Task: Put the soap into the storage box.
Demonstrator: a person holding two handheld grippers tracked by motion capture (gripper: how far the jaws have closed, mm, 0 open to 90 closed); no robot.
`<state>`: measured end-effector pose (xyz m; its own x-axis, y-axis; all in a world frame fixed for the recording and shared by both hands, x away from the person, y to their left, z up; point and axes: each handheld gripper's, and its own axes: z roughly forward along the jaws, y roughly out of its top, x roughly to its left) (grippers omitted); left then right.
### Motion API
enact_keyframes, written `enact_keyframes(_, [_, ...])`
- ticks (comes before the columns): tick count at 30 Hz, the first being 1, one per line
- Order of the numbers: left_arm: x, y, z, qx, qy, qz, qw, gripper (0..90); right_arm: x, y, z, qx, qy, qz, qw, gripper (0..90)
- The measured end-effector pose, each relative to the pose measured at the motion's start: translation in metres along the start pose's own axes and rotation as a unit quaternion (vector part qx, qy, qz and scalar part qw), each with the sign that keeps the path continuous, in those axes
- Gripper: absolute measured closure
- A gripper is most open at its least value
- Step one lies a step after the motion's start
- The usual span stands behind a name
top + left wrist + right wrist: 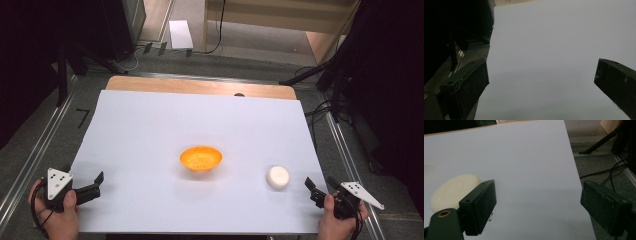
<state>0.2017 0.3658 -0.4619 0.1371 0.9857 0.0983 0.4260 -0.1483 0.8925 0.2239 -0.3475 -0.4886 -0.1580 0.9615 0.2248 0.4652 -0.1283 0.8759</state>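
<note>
Presently noted, high view: white sheet [150,125] laid over a wooden table [200,86], wood strip exposed along the far edge. Orange bowl [201,158] at frame centre, upright, standing alone. Round white puck-shaped object [278,177] at lower right of centre, well apart from the bowl, near the right gripper [320,186] but not touching it.

Left gripper [98,183] at lower left of frame, held in the left hand [59,215], grey three-cornered plate on top. Left gripper view: jaws spread wide, nothing but bare sheet [554,55] between them; left jaw hanging over the sheet's edge.

Right gripper at lower right of frame, held in the right hand [340,220]. Right gripper view: jaws spread wide, nothing held; white object [452,191] at lower left of frame, partly hidden behind the left jaw, outside the gap. Contact with that jaw: cannot tell. Cables [609,173] on grey floor at right of frame.
</note>
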Motion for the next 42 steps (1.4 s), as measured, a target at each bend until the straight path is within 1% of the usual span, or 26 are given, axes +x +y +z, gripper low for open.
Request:
enact_keyframes(4, [0.0,0.0,0.0,-0.002,0.0,0.001,1.0,0.0,0.0,0.002,0.003,0.023,0.027,-0.003,0.9994,15.3])
enact_keyframes(7, [0.0,0.0,0.0,-0.001,-0.001,0.001,1.0,0.0,-0.001,0.002,0.003,0.026,0.038,-0.001,0.999,15.3])
enact_keyframes(9, [0.0,0.0,0.0,0.0,-0.001,0.001,1.0,0.0,0.0,0.003,0.003,0.033,0.037,-0.002,0.9988,15.3])
enact_keyframes(12, [0.0,0.0,0.001,0.001,-0.001,0.003,1.0,0.0,0.003,0.004,0.005,0.051,0.035,-0.02,0.9979,15.4])
enact_keyframes(15, [0.0,0.0,0.001,0.002,-0.002,0.002,1.0,0.0,0.006,0.007,0.007,0.072,0.04,-0.039,0.9959,15.7])
enact_keyframes(17, [0.0,0.0,0.001,0.003,-0.002,0.002,1.0,0.0,0.007,0.008,0.007,0.075,0.042,-0.04,0.9955,15.7])
enact_keyframes(18, [0.0,0.0,0.001,0.003,-0.003,0.001,1.0,0.0,0.007,0.012,0.007,0.083,0.059,-0.043,0.9939,15.2])
enact_keyframes(21, [0.0,0.0,0.001,0.005,-0.004,0.003,1.0,0.0,0.009,0.018,0.007,0.1,0.065,-0.048,0.9917,15.0])
enact_keyframes(22, [0.0,0.0,0.001,0.005,-0.004,0.003,1.0,0.0,0.009,0.018,0.007,0.1,0.065,-0.048,0.9917,15.0])
enact_keyframes(23, [-0.001,0.001,0.001,0.006,-0.004,0.004,1.0,0.0,0.012,0.022,0.007,0.116,0.064,-0.048,0.9901,15.0])
enact_keyframes(24, [-0.001,0.001,0.001,0.006,-0.004,0.004,1.0,0.0,0.012,0.022,0.007,0.116,0.064,-0.048,0.9901,15.0])
enact_keyframes(25, [-0.001,0.001,0.002,0.007,-0.003,0.006,1.0,0.0,0.016,0.027,0.008,0.134,0.063,-0.056,0.9874,15.1])
enact_keyframes(26, [-0.001,0.001,0.002,0.007,-0.003,0.006,1.0,0.0,0.016,0.027,0.008,0.134,0.063,-0.056,0.9874,15.1])
enact_keyframes(27, [-0.001,0.001,0.002,0.007,-0.003,0.006,0.9999,0.0,0.018,0.028,0.008,0.142,0.059,-0.059,0.9864,15.1])
enact_keyframes(28, [-0.001,0.001,0.002,0.01,-0.003,0.008,0.9999,0.0,0.022,0.032,0.01,0.157,0.057,-0.07,0.9836,15.0])
enact_keyframes(29, [-0.001,0.001,0.002,0.01,-0.003,0.008,0.9999,0.0,0.022,0.032,0.01,0.157,0.057,-0.07,0.9836,15.0])
enact_keyframes(30, [-0.001,0.001,0.002,0.011,-0.004,0.009,0.9999,0.0,0.025,0.034,0.012,0.174,0.062,-0.077,0.9799,14.3])
enact_keyframes(31, [-0.001,0.001,0.002,0.011,-0.004,0.009,0.9999,0.0,0.025,0.034,0.012,0.174,0.062,-0.077,0.9799,14.3])
enact_keyframes(32, [-0.001,0.001,0.002,0.011,-0.004,0.009,0.9999,0.0,0.027,0.036,0.014,0.195,0.067,-0.085,0.9749,14.2])
enact_keyframes(35, [-0.001,0.0,0.001,0.006,-0.006,0.007,0.9999,0.0,0.032,0.039,0.015,0.213,0.075,-0.102,0.9689,13.1])
enact_keyframes(37, [0.0,0.001,0.002,0.01,-0.012,0.004,0.9999,0.0,0.036,0.042,0.016,0.217,0.081,-0.113,0.9662,13.0])
enact_keyframes(38, [0.0,0.001,0.002,0.01,-0.012,0.004,0.9999,0.0,0.036,0.042,0.016,0.217,0.081,-0.113,0.9662,13.0])
enact_keyframes(39, [0.003,0.001,0.003,0.014,-0.018,-0.004,0.9997,0.0,0.04,0.044,0.019,0.224,0.087,-0.123,0.9629,10.6])
enact_keyframes(40, [0.004,0.001,0.003,0.014,-0.019,-0.009,0.9997,0.0,0.042,0.045,0.019,0.229,0.088,-0.126,0.9612,9.5])
enact_keyframes(41, [0.004,0.001,0.003,0.014,-0.019,-0.009,0.9997,0.0,0.042,0.045,0.019,0.229,0.088,-0.126,0.9612,9.5])
enact_keyframes(42, [0.005,0.0,0.002,0.01,-0.021,-0.013,0.9996,0.0,0.048,0.046,0.024,0.242,0.096,-0.138,0.9558,7.3])
